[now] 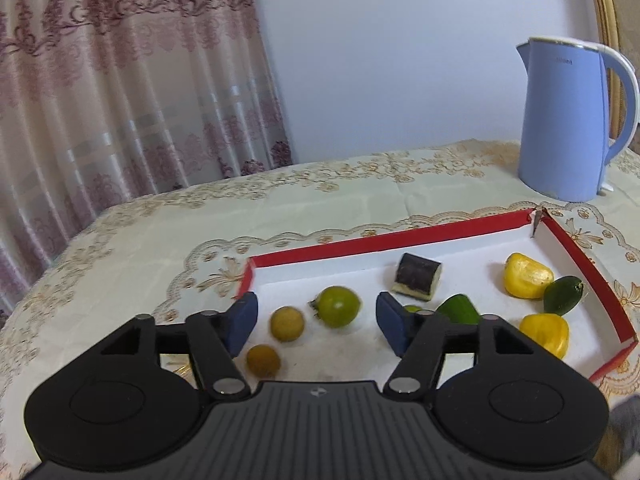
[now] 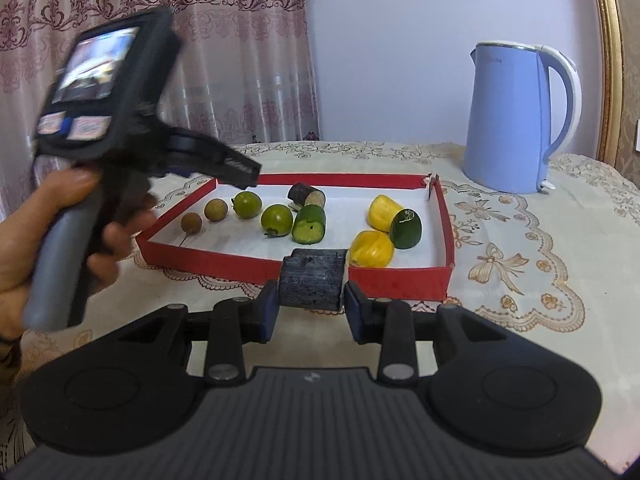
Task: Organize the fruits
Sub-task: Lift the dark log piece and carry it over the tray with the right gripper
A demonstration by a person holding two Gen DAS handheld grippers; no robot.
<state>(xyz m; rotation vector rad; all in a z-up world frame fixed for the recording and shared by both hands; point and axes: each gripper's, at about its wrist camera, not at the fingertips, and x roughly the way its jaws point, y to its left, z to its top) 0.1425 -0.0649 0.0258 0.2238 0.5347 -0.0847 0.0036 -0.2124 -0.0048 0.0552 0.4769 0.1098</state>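
- The left gripper (image 1: 316,322) is being held over the near part of the red tray (image 1: 360,242), its jaws standing apart with nothing clamped between them.
- A green tomato (image 1: 339,306) is being seen lying loose on the tray floor in the gap between the blue pads (image 1: 242,320), touched by neither.
- Two brown longans (image 1: 287,323) are being shown just left of that tomato, one nearer the camera than the other.
- A dark eggplant piece (image 1: 418,276) is lying further back in the tray, and a cucumber piece (image 1: 458,308) is partly hidden behind the left gripper's right finger.
- Two yellow fruits (image 1: 526,276) and a dark green piece (image 1: 564,295) are being kept at the tray's right end, the green piece touching the upper yellow fruit.
- The right gripper (image 2: 311,304) is being held before the tray's near wall, its jaws clamped on a dark eggplant chunk (image 2: 313,280).
- That chunk is being carried outside the tray, in front of its near red wall.
- In the right view, the left gripper's handle is being gripped by a hand (image 2: 60,236) at the tray's left end; the view is blurred there.
- A second green tomato (image 2: 247,205) is being shown in the tray beside the longans.
- A blue kettle (image 2: 516,120) is standing on the tablecloth (image 2: 520,240) behind the tray, well apart from the fruit.
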